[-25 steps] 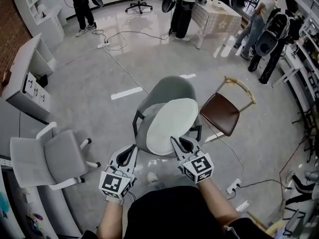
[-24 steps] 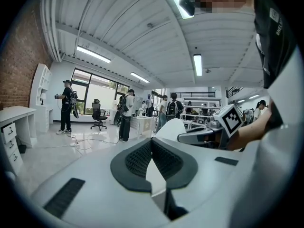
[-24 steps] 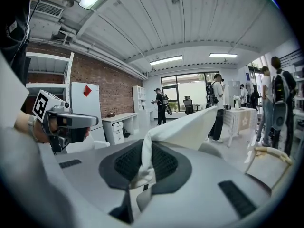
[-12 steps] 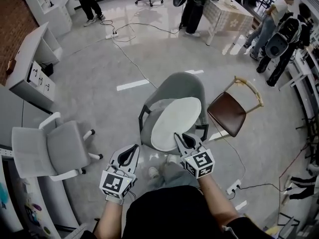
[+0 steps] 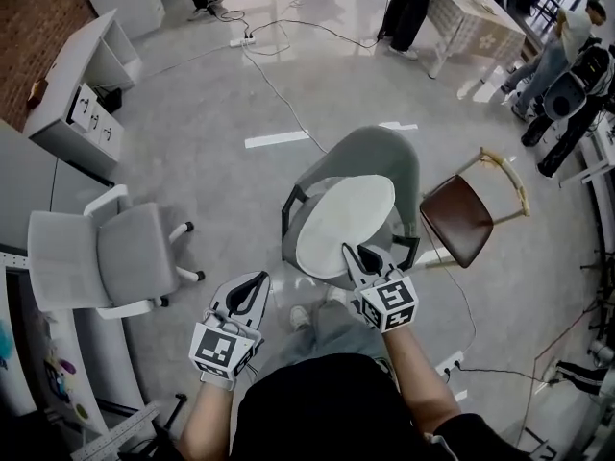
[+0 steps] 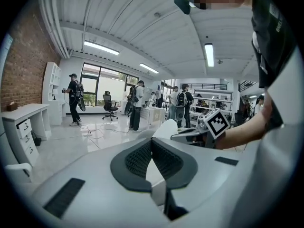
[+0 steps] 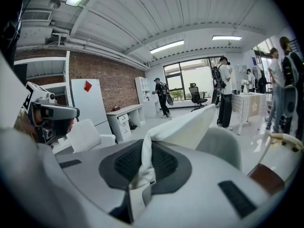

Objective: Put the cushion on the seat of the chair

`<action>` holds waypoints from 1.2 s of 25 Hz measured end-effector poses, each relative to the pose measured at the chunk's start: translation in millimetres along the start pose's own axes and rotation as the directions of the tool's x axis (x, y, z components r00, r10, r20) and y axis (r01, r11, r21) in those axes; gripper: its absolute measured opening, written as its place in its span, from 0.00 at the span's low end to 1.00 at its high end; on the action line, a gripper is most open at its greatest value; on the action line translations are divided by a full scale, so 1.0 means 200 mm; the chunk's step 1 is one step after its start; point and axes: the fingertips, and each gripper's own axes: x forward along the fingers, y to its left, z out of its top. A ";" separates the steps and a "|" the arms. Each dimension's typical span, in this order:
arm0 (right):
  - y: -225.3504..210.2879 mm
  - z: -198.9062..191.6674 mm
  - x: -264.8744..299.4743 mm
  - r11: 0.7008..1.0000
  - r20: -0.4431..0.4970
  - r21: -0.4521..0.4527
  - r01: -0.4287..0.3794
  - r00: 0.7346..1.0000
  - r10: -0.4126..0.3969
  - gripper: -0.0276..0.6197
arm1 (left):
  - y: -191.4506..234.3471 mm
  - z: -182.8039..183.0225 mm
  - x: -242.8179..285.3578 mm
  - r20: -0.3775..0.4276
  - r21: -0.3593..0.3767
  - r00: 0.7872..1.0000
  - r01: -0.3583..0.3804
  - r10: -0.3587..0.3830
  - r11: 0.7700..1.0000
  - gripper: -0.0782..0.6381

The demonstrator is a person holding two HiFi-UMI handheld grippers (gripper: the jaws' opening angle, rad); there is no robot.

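Grey office floor is lying under everything. White oval cushion is leaning tilted over the seat of the grey chair, its long axis running away from the right hand-held gripper, which is pinching its near edge. Left hand-held gripper, pressed together and empty, is hovering farther off, beside the chair.

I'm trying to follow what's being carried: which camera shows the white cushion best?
The head view: the whole round cushion shows, held over the grey chair, its near edge pinched by the right gripper. The right gripper view shows only that pinched edge; the left gripper view, a small sliver.
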 end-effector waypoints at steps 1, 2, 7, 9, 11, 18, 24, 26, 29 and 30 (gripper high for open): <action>-0.01 -0.01 0.02 1.000 -0.003 0.005 -0.005 1.000 0.005 0.12 | 0.01 -0.01 0.00 -0.008 -0.003 1.000 -0.010 0.010 1.000 0.12; -0.01 -0.02 0.03 1.000 -0.006 0.012 -0.010 1.000 0.010 0.12 | 0.01 -0.03 -0.01 -0.015 -0.006 1.000 -0.021 0.021 1.000 0.13; -0.06 -0.08 0.14 0.999 -0.027 0.043 -0.029 0.999 0.030 0.12 | 0.05 -0.07 -0.02 -0.039 -0.025 0.997 -0.074 0.073 0.997 0.12; -0.07 -0.12 0.18 0.998 -0.040 0.051 -0.036 0.998 0.038 0.12 | 0.07 -0.09 -0.03 -0.052 -0.034 0.995 -0.090 0.089 0.995 0.12; -0.08 -0.15 0.23 0.997 -0.049 0.058 -0.041 0.998 0.043 0.12 | 0.09 -0.11 -0.04 -0.062 -0.039 0.993 -0.103 0.100 0.994 0.12; -0.14 -0.25 0.37 0.995 -0.089 0.082 -0.059 0.994 0.066 0.12 | 0.14 -0.15 -0.05 -0.071 -0.085 0.984 -0.171 0.165 0.982 0.12; -0.18 -0.34 0.49 0.993 -0.123 0.083 -0.083 0.988 0.093 0.12 | 0.13 -0.22 0.00 -0.099 -0.115 0.978 -0.195 0.184 0.974 0.12; -0.19 -0.36 0.53 0.992 -0.130 0.087 -0.090 0.986 0.101 0.12 | 0.12 -0.24 0.00 -0.110 -0.128 0.975 -0.204 0.191 0.971 0.12; -0.20 -0.38 0.57 0.991 -0.139 0.099 -0.094 0.984 0.108 0.12 | 0.13 -0.26 -0.01 -0.121 -0.131 0.972 -0.218 0.203 0.967 0.12; -0.20 -0.38 0.59 0.990 -0.141 0.102 -0.095 0.984 0.109 0.12 | 0.13 -0.27 -0.01 -0.125 -0.132 0.971 -0.222 0.206 0.966 0.12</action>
